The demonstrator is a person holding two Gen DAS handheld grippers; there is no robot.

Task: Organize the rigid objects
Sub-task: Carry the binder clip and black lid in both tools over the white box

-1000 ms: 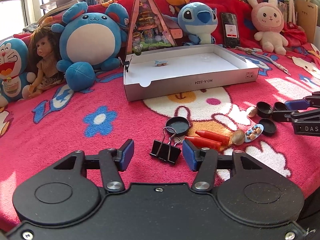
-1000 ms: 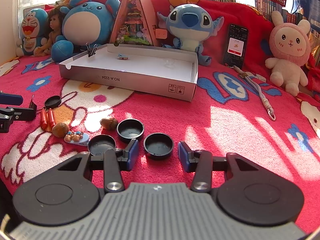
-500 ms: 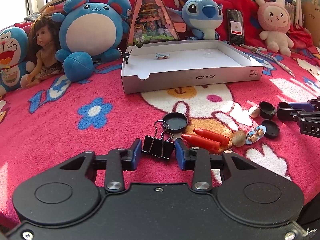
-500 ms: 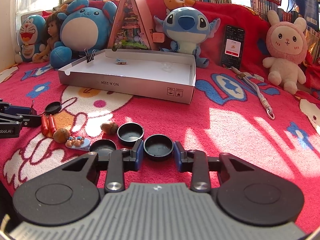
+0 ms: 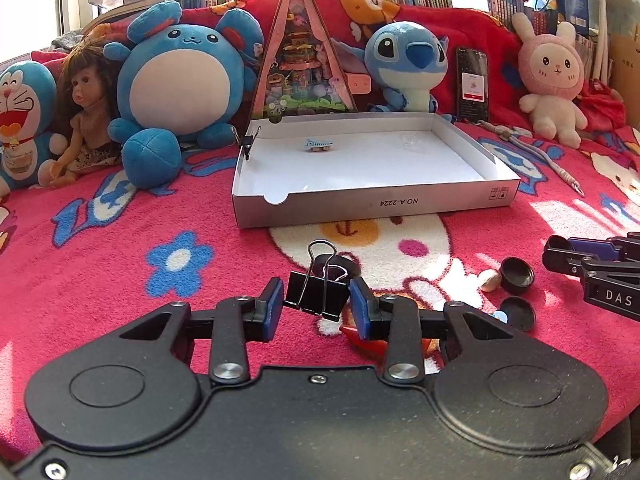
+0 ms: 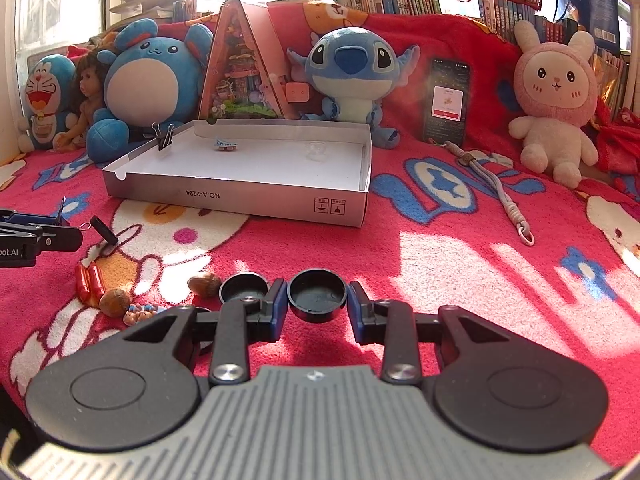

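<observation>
Left tongs point(image 5: 316, 306) clamped on the black binder clip point(image 5: 316, 294) — lifted just clear of the red blanket point(image 5: 100, 248). Beyond, white tray point(image 5: 376, 203) held only a small blue toy point(image 5: 318, 144), another clip on its rim point(image 5: 248, 142) and something clear. Red crayons point(image 6: 89, 280), nuts point(image 6: 204, 285) and two black caps point(image 6: 244, 287) left outside. Right tongs point(image 6: 318, 307) pinched narrow around a black cap point(image 6: 318, 295). Barely begun — most pieces unsorted.
</observation>
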